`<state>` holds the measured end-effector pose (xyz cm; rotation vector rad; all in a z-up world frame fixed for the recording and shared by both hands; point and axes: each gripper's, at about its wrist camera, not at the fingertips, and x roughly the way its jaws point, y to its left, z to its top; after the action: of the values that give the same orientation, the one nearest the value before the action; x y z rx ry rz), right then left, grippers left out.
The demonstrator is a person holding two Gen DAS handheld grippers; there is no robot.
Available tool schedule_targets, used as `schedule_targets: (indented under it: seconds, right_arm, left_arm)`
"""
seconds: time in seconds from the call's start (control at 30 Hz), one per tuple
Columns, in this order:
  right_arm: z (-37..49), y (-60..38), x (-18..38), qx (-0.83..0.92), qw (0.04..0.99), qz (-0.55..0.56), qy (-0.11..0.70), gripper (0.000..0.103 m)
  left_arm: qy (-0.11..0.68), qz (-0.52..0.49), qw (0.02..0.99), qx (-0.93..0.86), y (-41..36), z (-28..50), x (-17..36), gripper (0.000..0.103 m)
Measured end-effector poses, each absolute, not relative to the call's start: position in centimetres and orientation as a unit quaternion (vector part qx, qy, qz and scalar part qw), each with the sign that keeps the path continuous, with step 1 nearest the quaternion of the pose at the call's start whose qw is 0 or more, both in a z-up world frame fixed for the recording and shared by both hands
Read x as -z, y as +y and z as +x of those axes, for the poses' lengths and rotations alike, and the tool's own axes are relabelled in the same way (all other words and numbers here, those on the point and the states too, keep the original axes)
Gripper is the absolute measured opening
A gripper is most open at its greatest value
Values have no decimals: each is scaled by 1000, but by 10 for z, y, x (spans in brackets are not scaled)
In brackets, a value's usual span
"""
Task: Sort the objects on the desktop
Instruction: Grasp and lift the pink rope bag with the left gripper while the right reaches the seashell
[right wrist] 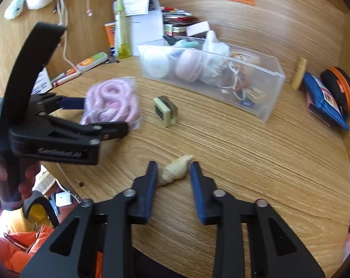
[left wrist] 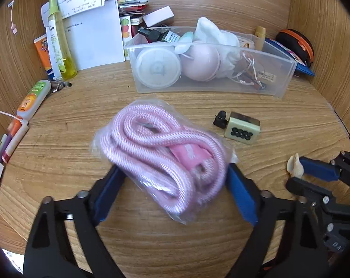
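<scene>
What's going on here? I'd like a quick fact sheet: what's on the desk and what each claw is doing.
surface: wooden desk
left gripper: pads against both sides of the bagged pink rope
right gripper: fingers apart, straddling the seashell, not clearly pinching it
sorting container: clear bin, already holding several items
loose nearby: cream block with black dots, small black clip

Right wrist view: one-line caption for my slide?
Right gripper brackets a small seashell on the wooden desk, while the left gripper holds bagged pink rope.
</scene>
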<state>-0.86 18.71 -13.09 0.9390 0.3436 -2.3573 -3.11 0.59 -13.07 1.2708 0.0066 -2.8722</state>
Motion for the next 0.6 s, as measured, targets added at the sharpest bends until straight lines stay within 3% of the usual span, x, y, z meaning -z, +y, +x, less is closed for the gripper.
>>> schedule_targets:
  seconds: [0.07, 0.33, 0.4, 0.47, 0.6]
  right_arm:
    - [-8, 185, 131, 883, 286, 348, 136, 23]
    - [-16, 185, 130, 882, 282, 353, 136, 22]
    - [-19, 187, 129, 882, 282, 353, 134, 22]
    - [-23, 189, 127, 883, 280, 353, 129, 22]
    - [-29, 191, 123, 884, 284, 351, 119, 22]
  left_arm:
    - [3, 403, -4, 915, 7, -33, 129, 70]
    - [18, 408, -28, 912, -3, -32, 123, 67]
    - [37, 412, -27, 910, -7, -33, 120, 75]
    - [57, 413, -25, 909, -10, -36, 117, 92]
    - [69, 420, -12, 905, -9, -48, 119, 94]
